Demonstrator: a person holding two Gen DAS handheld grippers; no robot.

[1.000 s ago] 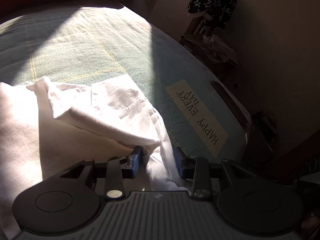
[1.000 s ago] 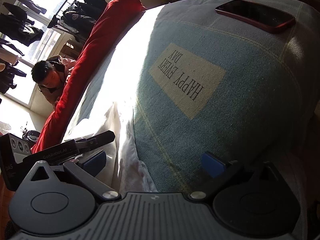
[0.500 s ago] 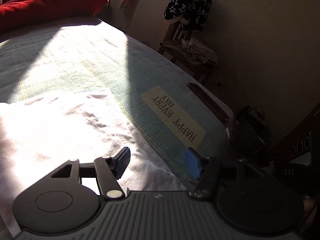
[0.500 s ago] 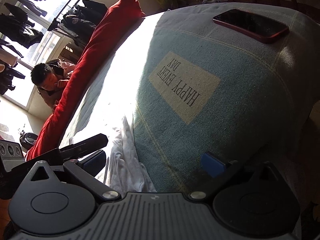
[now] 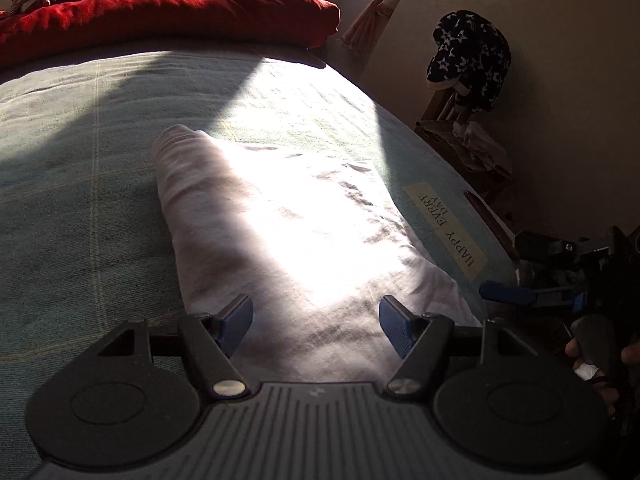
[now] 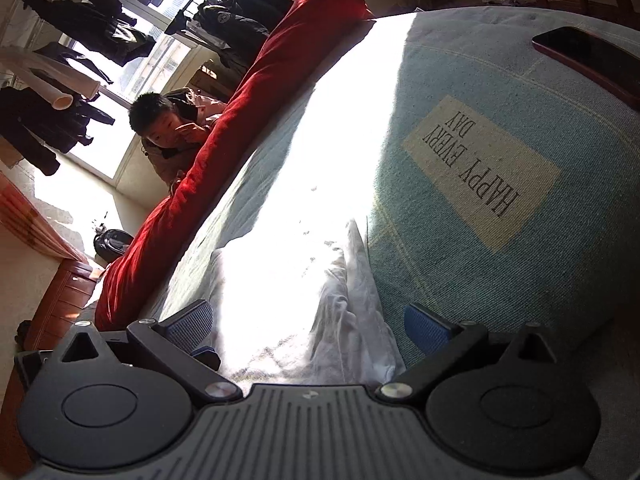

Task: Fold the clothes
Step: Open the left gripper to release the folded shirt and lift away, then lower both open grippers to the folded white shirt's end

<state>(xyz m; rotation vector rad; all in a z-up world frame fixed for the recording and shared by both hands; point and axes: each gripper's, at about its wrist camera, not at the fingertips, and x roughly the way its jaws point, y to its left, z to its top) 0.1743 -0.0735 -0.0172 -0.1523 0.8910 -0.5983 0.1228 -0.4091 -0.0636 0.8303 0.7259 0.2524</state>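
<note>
White garment (image 5: 288, 232) folded into a long strip on the bed (image 5: 80, 216), just left of the "HAPPY EVERY DAY" label (image 5: 444, 232).
Left gripper (image 5: 316, 322) and right gripper (image 6: 308, 328): jaws spread wide, empty, poised over near end nearest label, leaving folded layers undisturbed.

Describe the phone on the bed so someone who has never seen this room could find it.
Start at the blue-green bedspread and find its beige HAPPY EVERY DAY patch. Past the patch, near the bed's edge, lies the phone: flat, dark-screened, in a red case. It is the only hard, glossy thing on the bed.
</note>
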